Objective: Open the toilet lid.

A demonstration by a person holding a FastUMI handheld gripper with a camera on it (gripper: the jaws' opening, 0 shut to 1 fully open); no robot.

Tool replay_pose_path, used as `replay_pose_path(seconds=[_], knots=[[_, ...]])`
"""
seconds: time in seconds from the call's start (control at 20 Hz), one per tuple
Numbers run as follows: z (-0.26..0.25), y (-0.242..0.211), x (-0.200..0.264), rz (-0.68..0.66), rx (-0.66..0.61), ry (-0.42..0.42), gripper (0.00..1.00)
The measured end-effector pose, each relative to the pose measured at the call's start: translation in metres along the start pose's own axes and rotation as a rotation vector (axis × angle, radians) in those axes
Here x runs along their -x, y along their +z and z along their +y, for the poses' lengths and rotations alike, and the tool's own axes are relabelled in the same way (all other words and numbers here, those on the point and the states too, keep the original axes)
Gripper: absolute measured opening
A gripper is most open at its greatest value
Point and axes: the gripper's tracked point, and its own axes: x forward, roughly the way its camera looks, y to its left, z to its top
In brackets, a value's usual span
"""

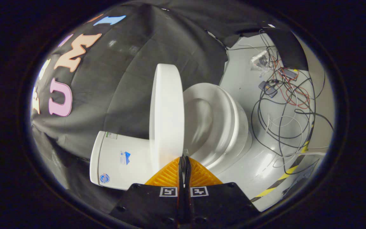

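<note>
the toilet lid (166, 111) is seen raised off the seat (216, 105) — the gripper (184, 159) is pressed together, fingertips at its edge.

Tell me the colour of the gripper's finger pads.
Orange, ribbed pads, seen in the gripper view; the gripper is shut just before the raised white toilet lid.

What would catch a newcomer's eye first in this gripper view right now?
First, the white toilet lid, raised clear of the seat and seen edge-on just ahead of the gripper, whose orange fingers are pressed together with nothing between them. Beside the lid, the exposed toilet seat rings the bowl, and the tank sits on the lid's other side. Beyond the toilet, a tangle of cables sprawls over the pale floor.
</note>
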Motion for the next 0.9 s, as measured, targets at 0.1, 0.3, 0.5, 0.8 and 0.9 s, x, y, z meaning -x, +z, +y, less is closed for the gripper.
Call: replay_pose_path(seconds=[0.1,0.3,0.5,0.8,0.9], knots=[[0.011,0.003,0.004,-0.026,0.034,0.014,0.0],[0.023,0.005,0.008,-0.065,0.073,0.016,0.0],[0.045,0.006,0.015,-0.11,0.142,0.037,0.0],[0.063,0.006,0.02,-0.16,0.21,0.036,0.0],[0.078,0.006,0.023,-0.182,0.228,0.07,0.01]])
